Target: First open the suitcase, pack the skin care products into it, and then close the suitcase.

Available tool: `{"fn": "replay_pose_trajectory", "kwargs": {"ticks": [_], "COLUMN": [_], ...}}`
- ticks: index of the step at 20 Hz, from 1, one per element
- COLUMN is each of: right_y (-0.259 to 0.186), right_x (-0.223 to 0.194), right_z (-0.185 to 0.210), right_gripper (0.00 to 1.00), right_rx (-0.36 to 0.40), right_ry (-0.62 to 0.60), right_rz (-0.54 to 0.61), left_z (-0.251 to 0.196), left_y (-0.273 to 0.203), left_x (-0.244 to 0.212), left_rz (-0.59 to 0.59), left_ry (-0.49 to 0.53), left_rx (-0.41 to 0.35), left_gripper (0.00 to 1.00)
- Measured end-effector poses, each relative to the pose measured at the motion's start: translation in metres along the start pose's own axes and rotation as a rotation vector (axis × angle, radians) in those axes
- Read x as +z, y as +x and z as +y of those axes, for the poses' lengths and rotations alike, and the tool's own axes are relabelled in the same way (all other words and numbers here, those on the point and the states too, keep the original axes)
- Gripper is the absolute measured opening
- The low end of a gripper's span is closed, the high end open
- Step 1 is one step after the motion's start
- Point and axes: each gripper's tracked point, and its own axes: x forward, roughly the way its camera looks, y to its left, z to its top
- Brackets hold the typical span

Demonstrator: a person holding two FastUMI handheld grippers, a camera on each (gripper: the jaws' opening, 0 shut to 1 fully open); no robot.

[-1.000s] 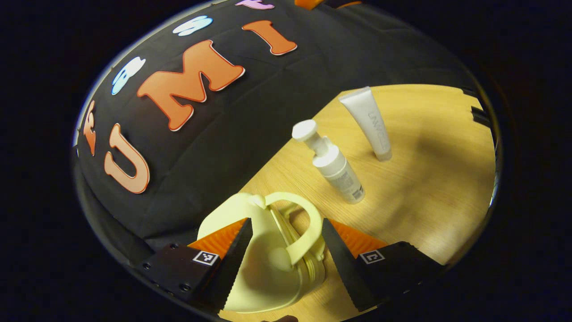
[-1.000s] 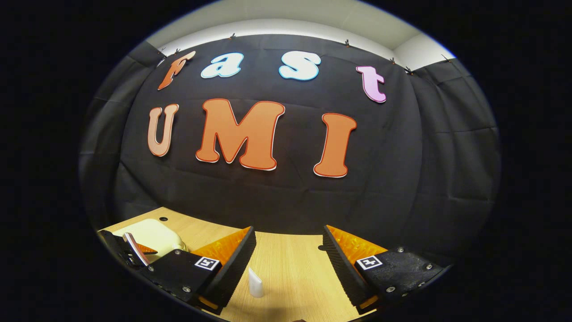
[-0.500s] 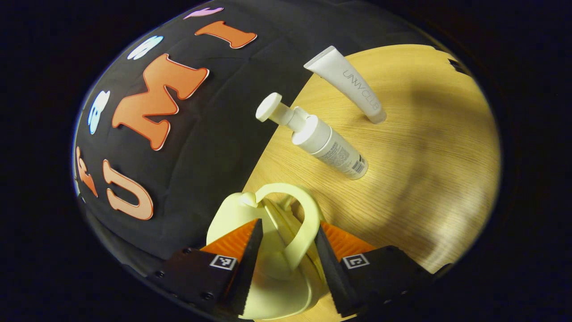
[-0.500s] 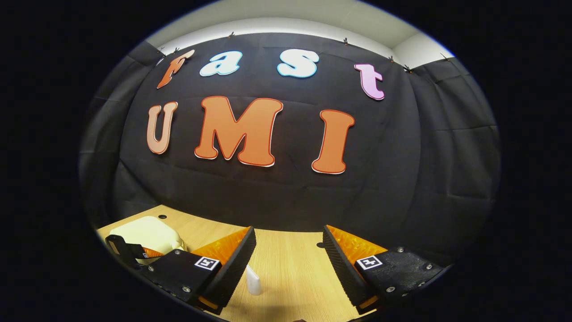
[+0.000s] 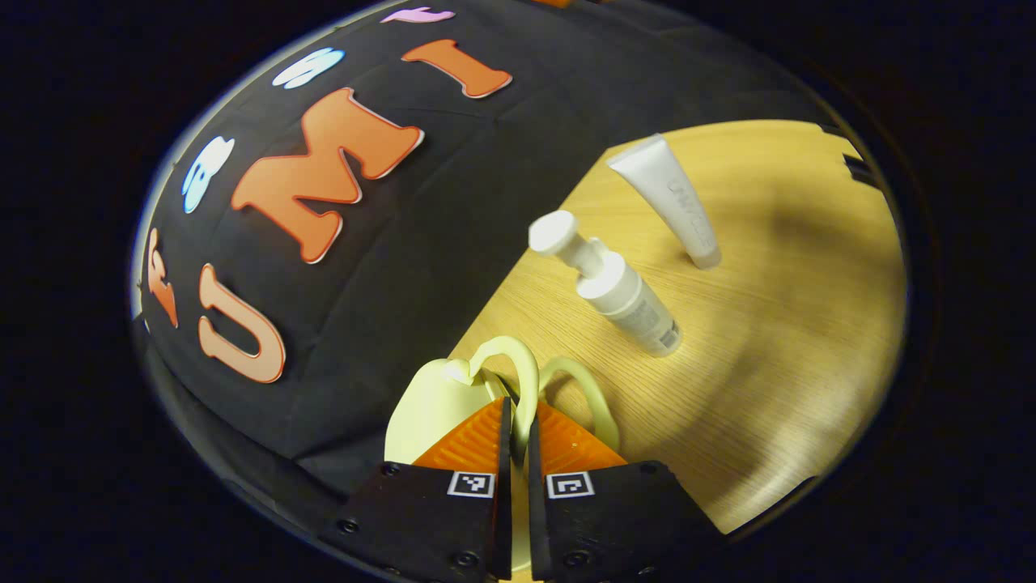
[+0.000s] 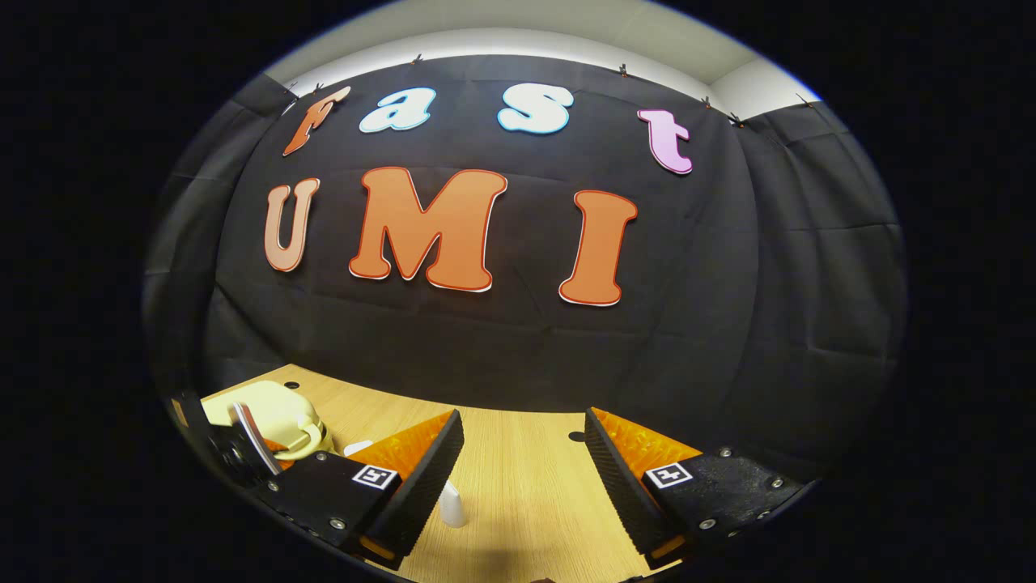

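A small pale yellow suitcase [image 5: 433, 405] sits closed on the wooden table [image 5: 777, 324] by the black wall. My left gripper [image 5: 520, 402] is shut on one of its two loop handles [image 5: 518, 368]; the other loop [image 5: 595, 389] stands free just to the right. Beyond it a white pump bottle [image 5: 623, 295] and a white tube [image 5: 672, 198] stand upright. In the right gripper view my right gripper [image 6: 522, 417] hangs open above the table [image 6: 518, 486] with nothing between its fingers. The suitcase [image 6: 259, 405] and the left gripper [image 6: 239, 437] lie at lower left, the tube's top [image 6: 451, 506] near my left finger.
The black cloth wall rises right behind the suitcase. Bare table stretches to the right of the bottle and tube in the left gripper view. A small round hole [image 6: 575, 436] marks the tabletop near the wall.
My left gripper has gone from open around the suitcase handles to shut on one handle loop, and the two loops have parted. The right gripper has barely moved.
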Motion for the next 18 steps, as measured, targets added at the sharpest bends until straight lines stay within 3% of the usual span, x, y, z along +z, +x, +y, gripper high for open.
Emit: {"fn": "replay_pose_trajectory", "kwargs": {"ticks": [7,12,18], "right_y": [-0.002,-0.009,-0.014], "right_x": [-0.014,-0.028,-0.043], "right_z": [0.02,0.047,0.093], "right_gripper": [0.96,0.96,0.96], "right_rx": [0.093,0.18,0.165], "right_ry": [-0.015,-0.009,0.042], "right_rz": [0.03,0.069,0.144], "left_z": [0.084,0.131,0.193], "left_y": [-0.025,-0.041,-0.049], "left_x": [0.007,0.0,-0.029], "left_rz": [-0.021,-0.037,-0.065], "left_ry": [-0.305,-0.432,-0.601], "left_rx": [0.087,0.157,0.22], "left_gripper": [0.09,0.09,0.09]}}
